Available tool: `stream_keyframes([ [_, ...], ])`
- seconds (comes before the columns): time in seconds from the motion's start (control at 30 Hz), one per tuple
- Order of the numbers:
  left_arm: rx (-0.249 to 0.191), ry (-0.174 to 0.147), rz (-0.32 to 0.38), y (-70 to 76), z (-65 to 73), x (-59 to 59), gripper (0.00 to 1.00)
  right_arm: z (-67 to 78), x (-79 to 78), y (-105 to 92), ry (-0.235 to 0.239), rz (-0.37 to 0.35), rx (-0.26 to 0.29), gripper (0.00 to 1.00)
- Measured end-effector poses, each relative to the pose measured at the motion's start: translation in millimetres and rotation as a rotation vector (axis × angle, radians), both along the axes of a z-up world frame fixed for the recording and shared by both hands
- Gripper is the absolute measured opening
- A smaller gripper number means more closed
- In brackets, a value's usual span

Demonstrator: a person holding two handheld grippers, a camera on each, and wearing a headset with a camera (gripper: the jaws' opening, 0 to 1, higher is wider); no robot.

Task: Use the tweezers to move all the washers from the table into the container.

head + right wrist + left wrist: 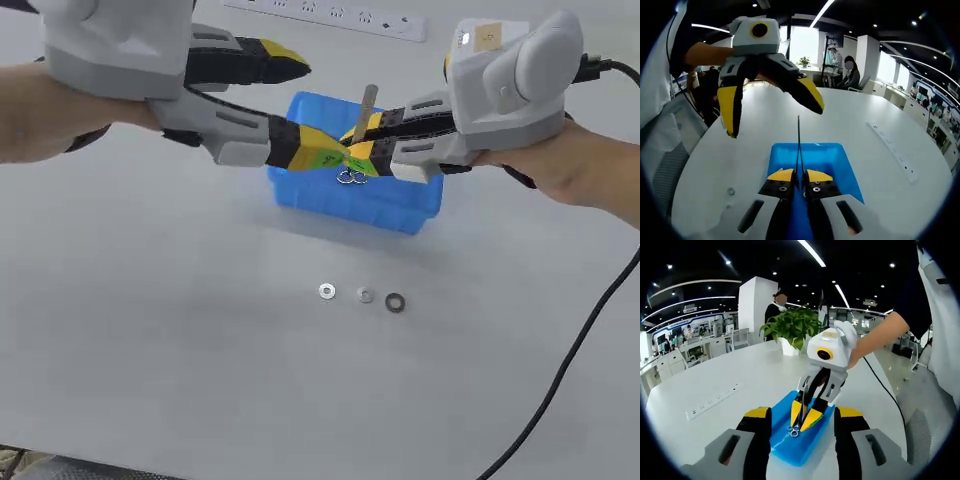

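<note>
The right gripper [799, 176] pinches the tweezers [799, 142] over the blue container [350, 212] so the washers at the tip [350, 177] can drop in, the left gripper [803, 414] hangs open, and three washers [365, 295] wait on the table [150, 350] toward its near edge.

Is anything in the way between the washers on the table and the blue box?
Nothing visible. The washers lie on bare table in front of the container, whose top is open. The left gripper hovers open near it.
</note>
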State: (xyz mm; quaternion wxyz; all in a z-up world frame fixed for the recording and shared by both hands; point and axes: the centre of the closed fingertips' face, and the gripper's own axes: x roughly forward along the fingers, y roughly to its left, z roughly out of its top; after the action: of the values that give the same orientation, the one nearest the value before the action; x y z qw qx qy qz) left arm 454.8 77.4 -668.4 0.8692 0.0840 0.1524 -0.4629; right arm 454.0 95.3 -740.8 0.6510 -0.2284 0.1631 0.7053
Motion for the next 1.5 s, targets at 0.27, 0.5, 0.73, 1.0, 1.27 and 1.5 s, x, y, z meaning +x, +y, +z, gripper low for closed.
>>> stream_keyframes([
  [0.27, 0.023, 0.045, -0.052, -13.9, -9.2, 13.7, 0.37, 0.8, 0.7, 1.1, -0.001, 0.009, 0.002, 0.09],
  [0.5, 0.018, 0.072, -0.087, -17.0, -11.6, 14.7, 0.25, -1.5, 1.9, -0.7, 0.008, 0.014, -0.001, 0.09],
  [0.73, 0.044, 0.083, -0.150, -19.2, -14.9, 8.7, 0.18, -4.0, -2.7, -0.6, 0.015, 0.032, -0.007, 0.09],
  [1.0, 0.081, 0.081, -0.208, -22.7, -18.4, 3.7, 0.14, -4.4, -4.0, -0.2, 0.018, 0.043, -0.010, 0.09],
  [1.27, 0.147, 0.091, -0.265, -23.0, -26.7, 2.3, 0.08, -6.9, -5.9, 0.3, 0.019, 0.059, -0.014, 0.09],
  [1.5, 0.177, 0.075, -0.303, -24.4, -26.8, -0.4, 0.08, -7.9, -8.5, -0.6, 0.017, 0.067, -0.019, 0.09],
])
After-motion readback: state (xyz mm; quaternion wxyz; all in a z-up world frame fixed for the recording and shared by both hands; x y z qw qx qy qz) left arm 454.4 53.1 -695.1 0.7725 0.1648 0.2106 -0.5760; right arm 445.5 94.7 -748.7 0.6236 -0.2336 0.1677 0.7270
